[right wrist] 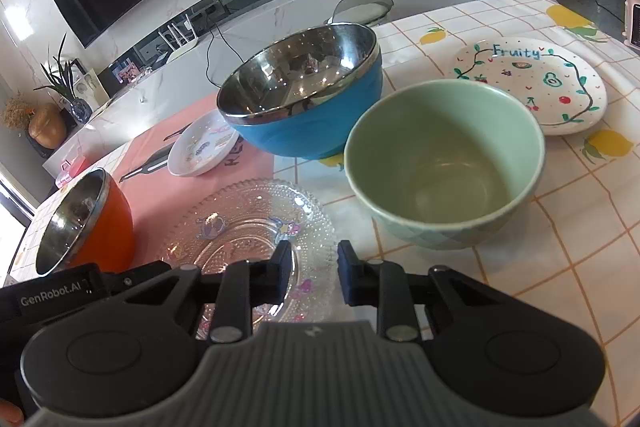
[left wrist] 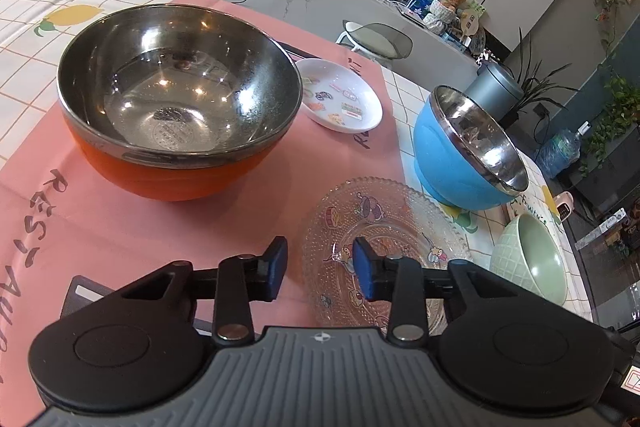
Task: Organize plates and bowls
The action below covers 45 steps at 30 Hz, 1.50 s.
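An orange steel-lined bowl [left wrist: 180, 103] sits on a pink mat [left wrist: 100, 227]; it also shows in the right wrist view [right wrist: 88, 219]. A clear glass plate [left wrist: 384, 227] [right wrist: 248, 227] lies at the mat's edge. A blue steel-lined bowl [left wrist: 464, 151] [right wrist: 308, 99], a green bowl [left wrist: 532, 259] [right wrist: 444, 163], a small white sticker plate [left wrist: 340, 95] [right wrist: 200, 149] and a "Fruity" plate [right wrist: 532, 83] stand around. My left gripper [left wrist: 320, 267] is open and empty over the glass plate's near left rim. My right gripper [right wrist: 314, 273] is open and empty at the glass plate's right rim.
The table has a checked lemon-print cloth [right wrist: 560, 227]. A black pen-like object [right wrist: 148, 167] lies on the mat near the sticker plate. The table's right edge [left wrist: 576, 267] runs just past the green bowl. A chair [left wrist: 376, 39] stands behind the table.
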Tool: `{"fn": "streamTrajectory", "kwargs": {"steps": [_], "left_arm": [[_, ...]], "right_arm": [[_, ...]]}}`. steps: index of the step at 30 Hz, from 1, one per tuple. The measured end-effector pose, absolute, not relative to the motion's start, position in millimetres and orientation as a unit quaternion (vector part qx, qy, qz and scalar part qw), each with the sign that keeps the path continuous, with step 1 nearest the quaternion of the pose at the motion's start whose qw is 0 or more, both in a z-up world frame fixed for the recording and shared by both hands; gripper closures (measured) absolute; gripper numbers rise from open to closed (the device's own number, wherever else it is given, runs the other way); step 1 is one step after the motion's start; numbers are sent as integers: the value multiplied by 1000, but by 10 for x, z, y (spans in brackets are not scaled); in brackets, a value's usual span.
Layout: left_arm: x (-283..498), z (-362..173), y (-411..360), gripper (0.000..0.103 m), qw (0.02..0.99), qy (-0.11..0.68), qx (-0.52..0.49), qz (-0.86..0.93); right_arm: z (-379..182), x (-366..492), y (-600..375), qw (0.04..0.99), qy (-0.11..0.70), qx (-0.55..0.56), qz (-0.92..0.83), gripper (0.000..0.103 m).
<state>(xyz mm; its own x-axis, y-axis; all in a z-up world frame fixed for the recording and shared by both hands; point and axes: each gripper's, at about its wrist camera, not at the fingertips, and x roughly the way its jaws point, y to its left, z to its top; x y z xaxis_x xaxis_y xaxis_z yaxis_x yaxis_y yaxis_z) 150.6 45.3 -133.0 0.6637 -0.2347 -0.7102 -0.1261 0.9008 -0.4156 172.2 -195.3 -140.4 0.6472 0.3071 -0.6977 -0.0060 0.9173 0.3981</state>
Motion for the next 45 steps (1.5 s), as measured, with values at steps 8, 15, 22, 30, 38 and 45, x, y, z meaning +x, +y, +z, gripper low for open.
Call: {"fn": "streamTrajectory", "kwargs": {"steps": [8, 15, 22, 30, 38, 45], "left_arm": [[1535, -1325, 445, 87, 883, 417, -214, -22], [1416, -1273, 501, 88, 880, 422, -215, -15], [1121, -1121, 550, 88, 885, 414, -213, -8], [685, -997, 651, 88, 885, 415, -211, 4], [318, -1006, 791, 88, 882, 422, -210, 21], [158, -1131, 922, 88, 876, 426, -223, 31]], "right_arm": [[-1420, 1728, -2013, 884, 415, 202, 80, 92], [-1393, 1642, -1996, 878, 420, 210, 86, 94], [-1285, 1409, -1948, 876, 421, 214, 99, 94], [-1166, 1001, -1902, 869, 424, 221, 123, 94], [-1210, 611, -1802, 855, 445, 224, 143, 94], [-1273, 465, -1671, 849, 460, 211, 152, 94]]}}
